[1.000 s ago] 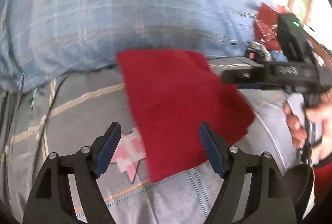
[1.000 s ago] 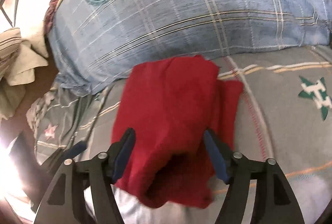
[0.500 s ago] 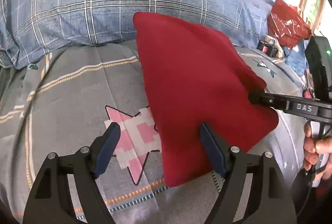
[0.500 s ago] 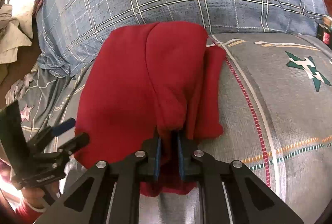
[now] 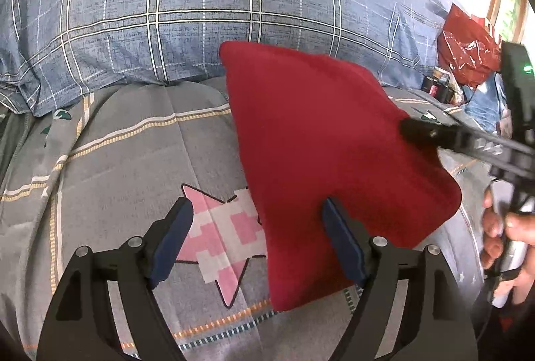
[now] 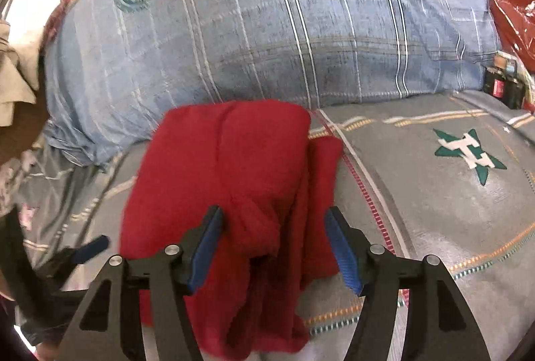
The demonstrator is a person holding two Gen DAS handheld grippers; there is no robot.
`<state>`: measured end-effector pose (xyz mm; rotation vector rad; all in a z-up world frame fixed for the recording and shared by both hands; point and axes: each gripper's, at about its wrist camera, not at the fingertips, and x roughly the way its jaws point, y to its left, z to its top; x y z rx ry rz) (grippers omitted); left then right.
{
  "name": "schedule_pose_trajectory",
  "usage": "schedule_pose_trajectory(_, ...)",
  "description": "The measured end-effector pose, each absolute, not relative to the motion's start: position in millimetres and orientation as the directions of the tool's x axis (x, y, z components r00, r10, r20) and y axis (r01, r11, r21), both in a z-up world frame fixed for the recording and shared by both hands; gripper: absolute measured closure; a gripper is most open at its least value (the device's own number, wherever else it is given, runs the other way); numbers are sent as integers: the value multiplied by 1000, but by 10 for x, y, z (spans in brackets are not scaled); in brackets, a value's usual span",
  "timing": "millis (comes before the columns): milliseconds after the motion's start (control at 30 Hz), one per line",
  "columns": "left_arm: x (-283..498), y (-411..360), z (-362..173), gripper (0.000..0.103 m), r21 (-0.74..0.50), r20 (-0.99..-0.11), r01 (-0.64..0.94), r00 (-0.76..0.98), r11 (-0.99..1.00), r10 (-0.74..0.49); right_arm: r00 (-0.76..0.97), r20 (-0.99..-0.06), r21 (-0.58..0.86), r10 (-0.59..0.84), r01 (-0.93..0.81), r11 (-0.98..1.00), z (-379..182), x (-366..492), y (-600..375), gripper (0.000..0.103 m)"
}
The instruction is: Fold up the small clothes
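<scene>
A folded red cloth lies on the grey quilt, its far edge against the pillow. My left gripper hovers over the cloth's near left edge. Its jaws are wide and opening, and the right finger is over red fabric with nothing pinched. In the right wrist view the red cloth shows loose folds on its right side. My right gripper is over those folds with its jaws opening; the cloth is between them and the pads are off it. The right gripper also reaches over the cloth from the right.
A big blue plaid pillow fills the back. The quilt bears a pink star and a green star. A red plastic bag and small dark containers sit at the far right. A hand holds the right gripper.
Half a second ago the right gripper was shut on a fold of the red cloth; it has now let go and its jaws stand apart. The left gripper has sunk slightly.
</scene>
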<state>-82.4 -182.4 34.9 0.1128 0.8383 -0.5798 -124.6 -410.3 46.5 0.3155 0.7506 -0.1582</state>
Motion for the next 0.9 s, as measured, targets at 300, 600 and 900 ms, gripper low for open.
schedule_pose_trajectory(300, -731, -1801, 338, 20, -193, -727, 524, 492, 830, -479, 715, -697, 318, 44, 253, 914, 180, -1223, -4344, 20)
schedule_pose_trajectory(600, -439, -1928, 301, 19, -344, -733, 529, 366, 776, -574, 729, -666, 410, 157, 182, 894, 150, -1077, -4419, 18)
schedule_pose_trajectory(900, -303, -2140, 240, 15, -371, -738, 568, 301, 735, -605, 734, -641, 447, 226, 118, 886, 119, -995, -4336, 20)
